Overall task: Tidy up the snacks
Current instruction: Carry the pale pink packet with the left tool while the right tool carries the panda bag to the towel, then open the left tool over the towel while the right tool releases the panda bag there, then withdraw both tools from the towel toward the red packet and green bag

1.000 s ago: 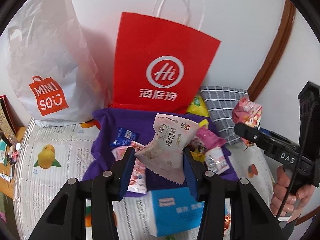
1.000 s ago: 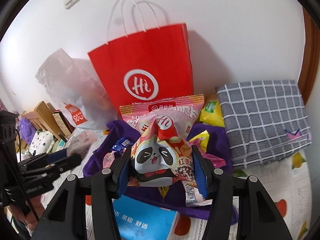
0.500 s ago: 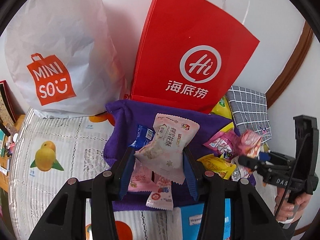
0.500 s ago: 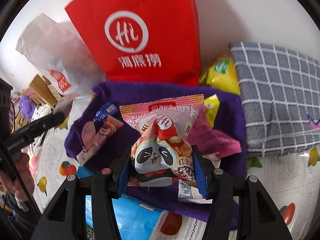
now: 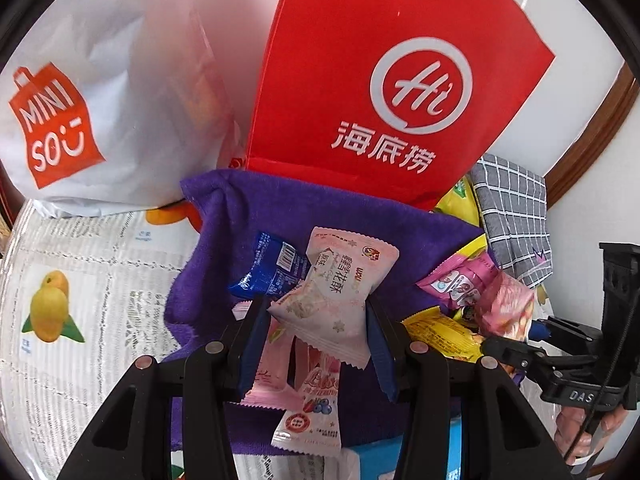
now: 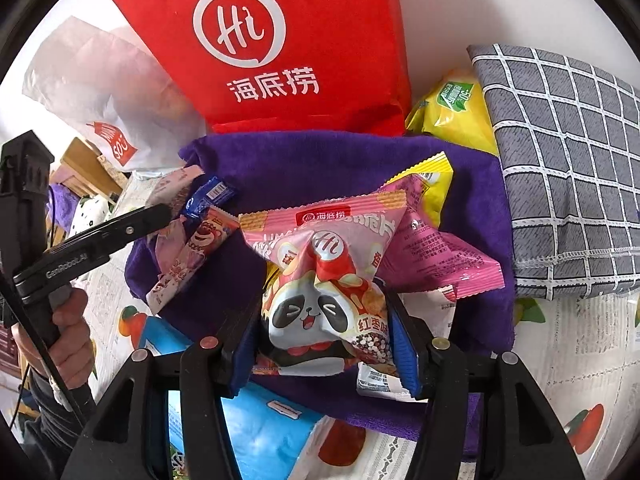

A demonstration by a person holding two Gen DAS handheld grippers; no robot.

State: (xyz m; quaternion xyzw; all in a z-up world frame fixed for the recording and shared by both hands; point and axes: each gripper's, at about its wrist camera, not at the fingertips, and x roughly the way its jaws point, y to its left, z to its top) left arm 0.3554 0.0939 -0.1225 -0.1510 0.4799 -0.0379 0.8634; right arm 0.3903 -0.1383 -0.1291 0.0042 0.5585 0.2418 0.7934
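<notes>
My left gripper (image 5: 316, 320) is shut on a pale pink snack packet (image 5: 336, 300) and holds it above the purple cloth (image 5: 248, 216). My right gripper (image 6: 324, 320) is shut on a panda snack bag (image 6: 320, 304), low over the same cloth (image 6: 304, 160). On the cloth lie a blue wrapper (image 5: 268, 272), pink stick packets (image 5: 312, 412), a yellow packet (image 5: 444, 332) and a pink bag (image 6: 432, 256). The right gripper also shows in the left wrist view (image 5: 504, 316), and the left gripper in the right wrist view (image 6: 168, 200).
A red Haidilao paper bag (image 5: 380, 80) and a white Miniso bag (image 5: 80, 100) stand behind the cloth against the wall. A grey checked cushion (image 6: 568, 184) lies right, with a yellow-green bag (image 6: 452, 112) beside it. A blue tissue pack (image 6: 256, 432) lies in front on the fruit-print tablecloth (image 5: 80, 272).
Both grippers have moved forward and down toward the purple cloth, each with its packet still held. The bags and the cloth loom larger.
</notes>
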